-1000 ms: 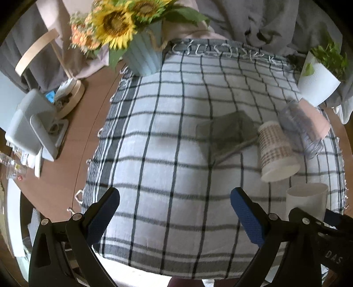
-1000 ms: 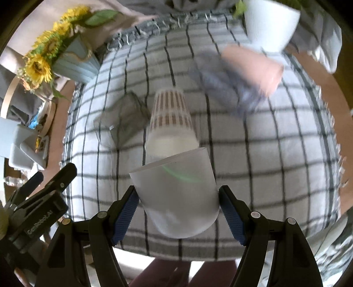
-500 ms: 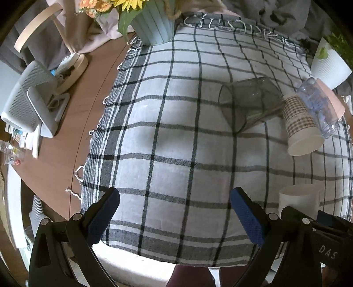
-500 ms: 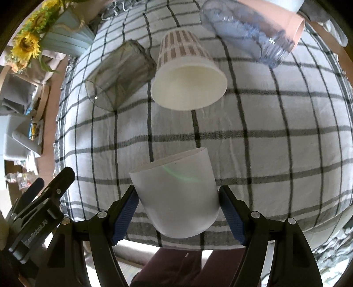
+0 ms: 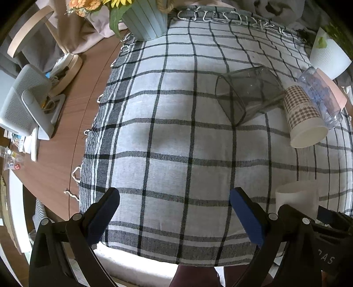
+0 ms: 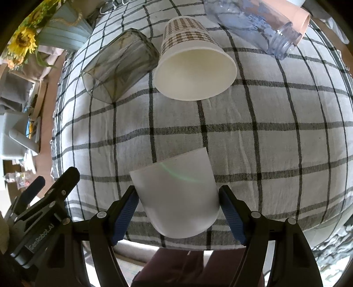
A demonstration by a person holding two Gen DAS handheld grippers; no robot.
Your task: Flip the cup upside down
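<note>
My right gripper [image 6: 177, 198] is shut on a plain white cup [image 6: 176, 194], held above the near part of the checked tablecloth [image 6: 264, 136]. The cup's flat closed base points away from the camera. The same white cup [image 5: 296, 196] shows at the lower right of the left wrist view. My left gripper [image 5: 174, 209] is open and empty over the cloth's near edge. A houndstooth paper cup [image 6: 192, 59], a smoky glass tumbler [image 6: 119, 66], a clear bluish cup [image 6: 253, 24] and a pink cup [image 6: 303, 16] lie on their sides beyond.
A pale blue vase with sunflowers [image 5: 145, 19] stands at the cloth's far left corner. A white plant pot [image 5: 328, 55] stands at the far right. A small grey fan [image 5: 24, 103] and clutter sit on the wooden table [image 5: 72, 132] to the left.
Both grippers have drawn back towards the near edge and tilted down. The lying cups now sit farther up in both views. The right gripper keeps its hold on the white cup.
</note>
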